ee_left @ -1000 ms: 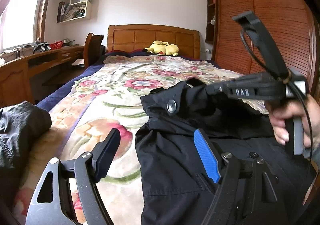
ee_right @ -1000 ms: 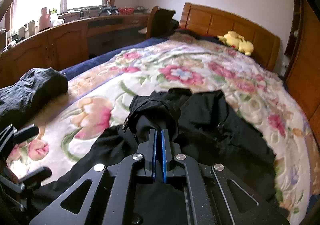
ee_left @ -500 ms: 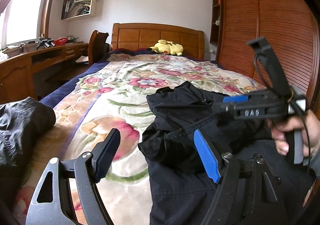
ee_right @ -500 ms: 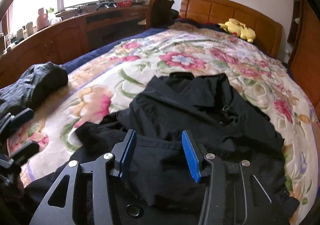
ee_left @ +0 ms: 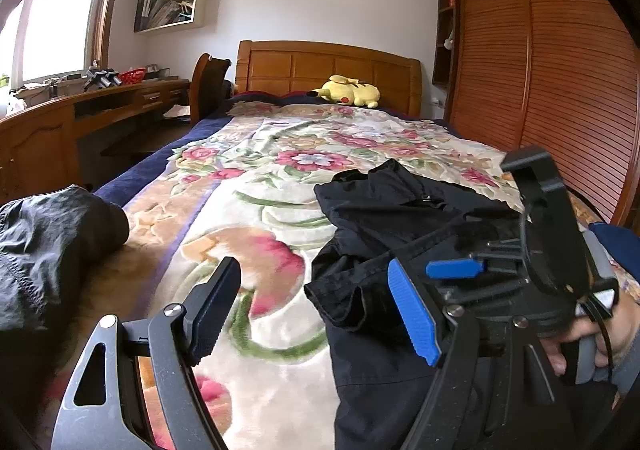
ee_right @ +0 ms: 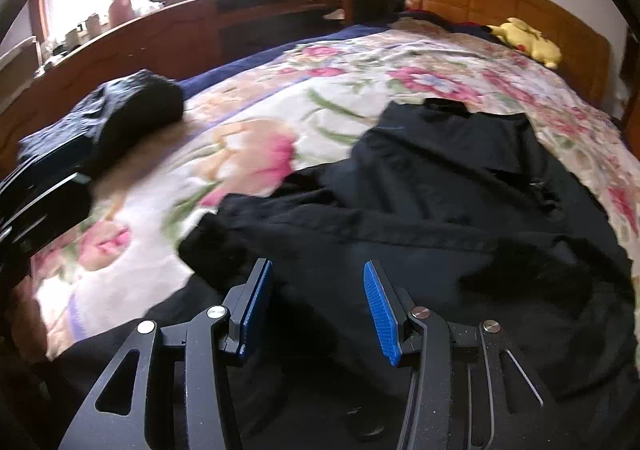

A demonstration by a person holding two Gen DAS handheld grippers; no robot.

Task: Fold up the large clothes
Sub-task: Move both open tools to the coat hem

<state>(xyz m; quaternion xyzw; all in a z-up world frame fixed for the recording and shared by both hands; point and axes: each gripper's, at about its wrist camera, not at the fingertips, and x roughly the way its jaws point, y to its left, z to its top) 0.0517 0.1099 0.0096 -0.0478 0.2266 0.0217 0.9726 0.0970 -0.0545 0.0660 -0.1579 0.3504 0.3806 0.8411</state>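
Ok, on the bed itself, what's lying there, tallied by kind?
Black garment spread out: 1, the black jacket
Dark garment bundled up: 1, the dark bundle near the left edge
Plush toy: 1, the yellow plush by the headboard
Total: 3, all lying on the floral bedspread. Neither tool holds anything.

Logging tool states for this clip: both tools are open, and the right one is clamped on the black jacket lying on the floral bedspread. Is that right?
Not quite. The right wrist view shows the right tool open above the black jacket with nothing between its pads. The left tool is open too, and the jacket does lie on the floral bedspread.
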